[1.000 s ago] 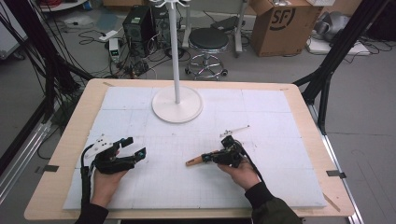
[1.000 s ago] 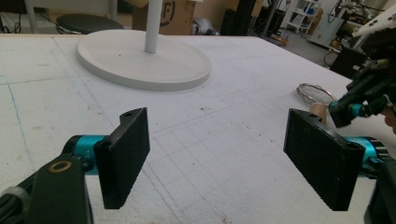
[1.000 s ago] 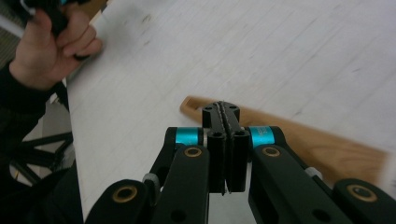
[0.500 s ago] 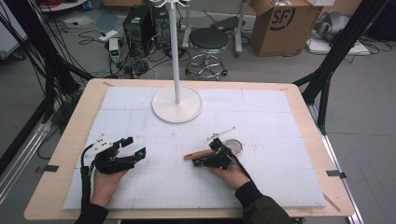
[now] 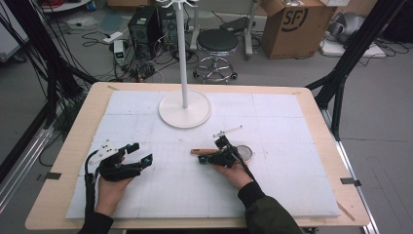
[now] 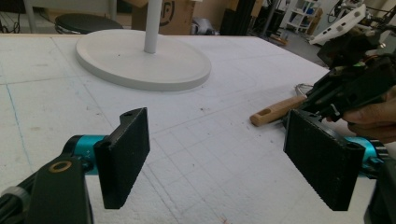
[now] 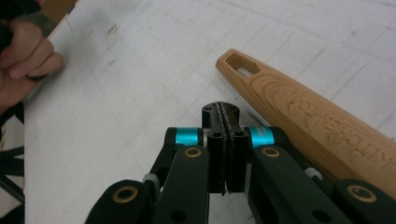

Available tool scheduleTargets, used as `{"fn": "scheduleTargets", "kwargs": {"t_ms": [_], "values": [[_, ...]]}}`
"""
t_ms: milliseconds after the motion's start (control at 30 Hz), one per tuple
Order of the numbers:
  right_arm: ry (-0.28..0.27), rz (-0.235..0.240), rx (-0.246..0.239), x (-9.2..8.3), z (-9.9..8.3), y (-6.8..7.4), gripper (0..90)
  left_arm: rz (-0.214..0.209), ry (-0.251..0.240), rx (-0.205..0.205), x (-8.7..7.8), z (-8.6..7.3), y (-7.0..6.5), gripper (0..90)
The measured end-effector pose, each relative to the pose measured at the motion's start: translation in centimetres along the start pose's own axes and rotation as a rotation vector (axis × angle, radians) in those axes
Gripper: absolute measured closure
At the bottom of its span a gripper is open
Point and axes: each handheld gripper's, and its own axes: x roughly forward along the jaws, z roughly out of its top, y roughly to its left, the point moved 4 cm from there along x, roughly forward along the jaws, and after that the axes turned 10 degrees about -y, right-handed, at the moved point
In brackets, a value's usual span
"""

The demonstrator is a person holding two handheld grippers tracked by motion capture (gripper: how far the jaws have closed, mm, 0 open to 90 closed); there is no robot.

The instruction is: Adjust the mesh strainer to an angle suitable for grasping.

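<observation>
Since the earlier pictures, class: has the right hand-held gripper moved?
Yes. The right hand-held gripper moved left, toward the white stand base's side of the table.

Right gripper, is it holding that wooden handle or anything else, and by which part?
Nothing is held. The right gripper has its jaws shut together on nothing, and the wooden handle lies beside them on the table, outside the pads.
</observation>
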Motion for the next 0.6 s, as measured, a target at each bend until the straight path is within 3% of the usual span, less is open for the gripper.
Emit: {"fn": "scheduleTargets", "kwargs": {"t_ms": [100,433,600], "values": [[-0.016,-0.037,0.008,0.3,0.6,-0.5,89.7,0.002,0.001,0.000,0.0,0.0,0.0,23.1],[-0.043,-0.077,0.018,0.8,1.5,-1.2,89.7,0.001,0.000,0.001,0.0,0.0,0.1,23.1],[-0.069,-0.121,0.023,0.9,2.0,-1.7,89.7,0.001,0.000,-0.001,0.0,0.0,0.0,23.1]]}}
